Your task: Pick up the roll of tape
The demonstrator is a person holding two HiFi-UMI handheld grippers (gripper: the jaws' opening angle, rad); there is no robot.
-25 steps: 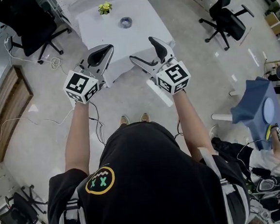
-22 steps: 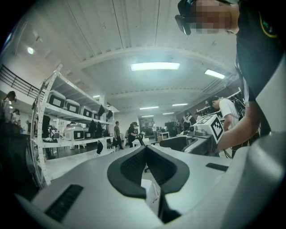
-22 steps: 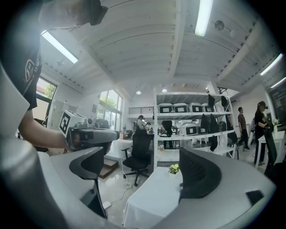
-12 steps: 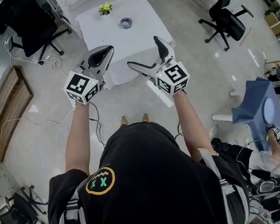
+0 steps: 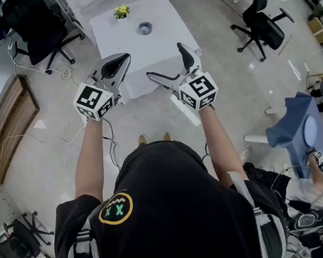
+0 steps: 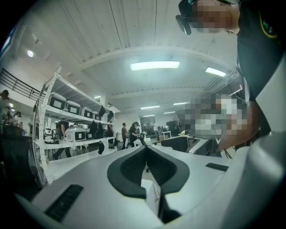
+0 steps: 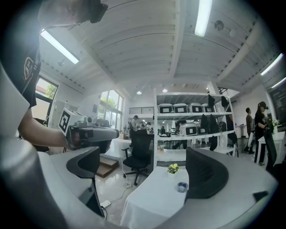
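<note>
The roll of tape (image 5: 145, 27), a small blue-grey ring, lies on a table with a white cloth (image 5: 159, 41), beside a little yellow-flowered plant (image 5: 121, 10). Both grippers are held level in the air, short of the table's near edge. My left gripper (image 5: 125, 59) is shut with nothing in it; in the left gripper view (image 6: 145, 148) its dark pads meet. My right gripper (image 5: 167, 60) stands wide open and empty. In the right gripper view (image 7: 143, 167) the tape (image 7: 182, 186) shows far off between the jaws, close to the right pad, with the plant (image 7: 173, 168) behind it.
A black office chair (image 5: 35, 30) stands left of the table and another (image 5: 264, 18) to the right. A wooden platform (image 5: 9, 125) and loose cables (image 5: 61, 72) lie on the floor at left. Another person (image 5: 317, 179) and a blue stand (image 5: 296, 128) are at lower right.
The right gripper's jaws have spread wider than a second ago. Both hands have stayed about where they were, and the left gripper is still shut.
</note>
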